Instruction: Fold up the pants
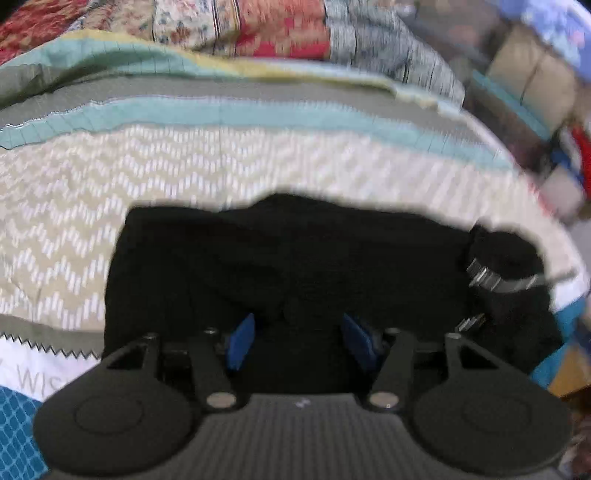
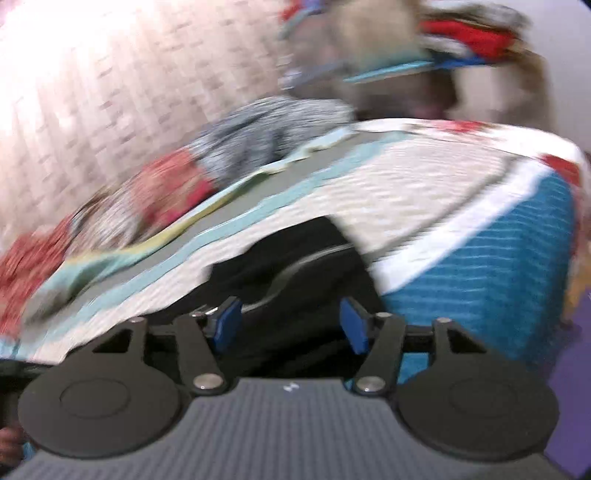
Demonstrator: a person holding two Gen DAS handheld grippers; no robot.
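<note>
A patterned quilt (image 1: 184, 173) covers the bed; behind it rises a pale brick-patterned wall (image 2: 110, 74), brightly lit at its upper left.

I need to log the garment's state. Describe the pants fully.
The pants are black, soft-looking cloth, lying bunched and partly folded on the patterned bedspread. A grey-white stripe curves along them. Both the left gripper and right gripper are open over them. Blur hides finer detail.

Home bedroom: patterned bedspread (image 1: 184, 177), patchwork quilt (image 1: 258, 26), brick-pattern wallpaper (image 2: 92, 74).
</note>
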